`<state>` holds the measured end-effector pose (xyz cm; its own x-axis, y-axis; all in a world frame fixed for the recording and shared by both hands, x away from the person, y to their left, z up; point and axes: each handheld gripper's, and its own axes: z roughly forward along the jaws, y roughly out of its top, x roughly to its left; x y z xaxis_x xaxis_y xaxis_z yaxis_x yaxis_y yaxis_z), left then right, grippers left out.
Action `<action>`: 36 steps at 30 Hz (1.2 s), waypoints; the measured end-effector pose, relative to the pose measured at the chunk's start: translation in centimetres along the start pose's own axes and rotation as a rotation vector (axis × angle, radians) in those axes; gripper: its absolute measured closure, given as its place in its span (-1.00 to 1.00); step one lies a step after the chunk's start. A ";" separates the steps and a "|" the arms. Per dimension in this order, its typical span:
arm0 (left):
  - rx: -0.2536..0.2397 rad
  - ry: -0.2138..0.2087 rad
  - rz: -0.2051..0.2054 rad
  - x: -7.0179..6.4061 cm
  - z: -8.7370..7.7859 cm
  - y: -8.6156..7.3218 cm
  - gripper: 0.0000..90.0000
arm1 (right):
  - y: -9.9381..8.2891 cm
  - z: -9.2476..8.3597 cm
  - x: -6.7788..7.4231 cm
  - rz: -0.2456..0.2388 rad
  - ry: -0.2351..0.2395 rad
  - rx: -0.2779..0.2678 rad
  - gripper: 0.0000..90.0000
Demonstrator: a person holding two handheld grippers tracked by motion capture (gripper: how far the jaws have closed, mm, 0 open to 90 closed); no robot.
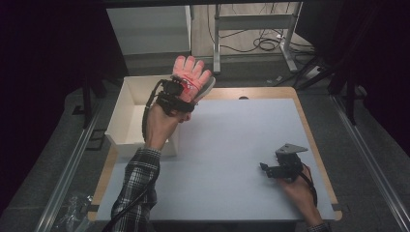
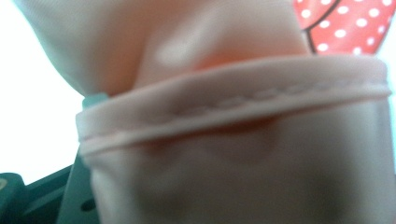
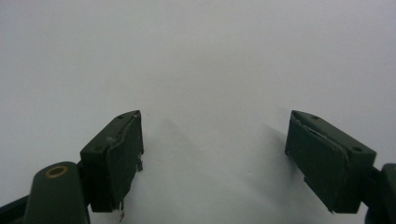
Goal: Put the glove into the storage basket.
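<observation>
We noted the left gripper (image 1: 186, 92) clamped on the pink glove (image 1: 192, 73) at its cuff, held aloft beside the white box (image 1: 126, 113), presumably for dropping in, while the right gripper (image 3: 212, 154) rested wide open, empty, on the table (image 1: 232, 140).

wide-apart right gripper (image 3: 212, 158) over white table (image 3: 201, 56)

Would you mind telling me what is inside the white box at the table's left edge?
The white box shows bare white walls and floor where visible. The left tongs, shut on the pink glove, and that hand cover its right part, so anything there is hidden.
</observation>
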<state>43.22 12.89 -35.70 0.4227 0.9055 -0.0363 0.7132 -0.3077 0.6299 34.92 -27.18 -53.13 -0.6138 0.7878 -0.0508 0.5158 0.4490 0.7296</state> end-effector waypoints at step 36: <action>0.024 0.162 -0.224 8.9 2.5 -6.0 -0.17 | 0.0 0.0 0.0 -0.002 -0.002 -0.001 -0.57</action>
<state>44.13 22.01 -41.75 0.1591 0.9862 -0.0466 0.7925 -0.0994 0.6018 34.93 -27.20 -53.13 -0.6139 0.7876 -0.0536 0.5141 0.4504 0.7300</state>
